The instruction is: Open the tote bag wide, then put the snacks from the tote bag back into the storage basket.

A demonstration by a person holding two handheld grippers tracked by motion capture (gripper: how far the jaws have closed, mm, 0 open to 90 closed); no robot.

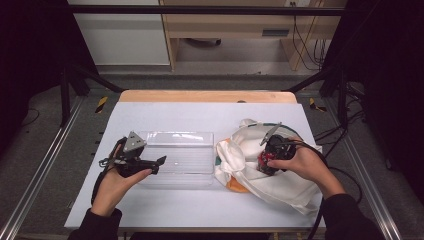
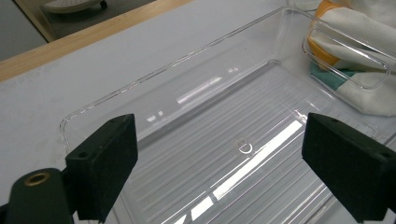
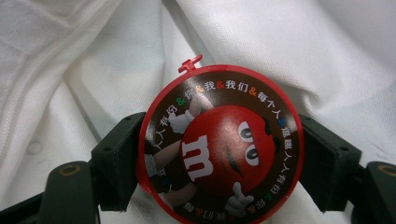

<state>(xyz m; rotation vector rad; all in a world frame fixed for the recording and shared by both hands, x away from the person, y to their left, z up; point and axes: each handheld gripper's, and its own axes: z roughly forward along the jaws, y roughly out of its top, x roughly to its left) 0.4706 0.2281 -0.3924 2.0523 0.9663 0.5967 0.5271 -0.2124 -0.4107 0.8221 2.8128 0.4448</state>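
- Right gripper (image 3: pixel 219 154) has its jaws on both sides of the red tin (image 3: pixel 219 144), over the white cloth (image 3: pixel 289 51).
- Left gripper (image 2: pixel 219 158) gapes empty above the clear tray (image 2: pixel 187 93).
- Table (image 1: pixel 200 112) lies beyond.

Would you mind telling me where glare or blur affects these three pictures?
High view: dark surroundings, evenly lit table, the clear tray faint with pale reflections. Left gripper view: bright glare streaks across the tray's ribbed floor, its own pads sharp. Right gripper view: soft sheen on the red round candy container, while the white cloth looks slightly soft.
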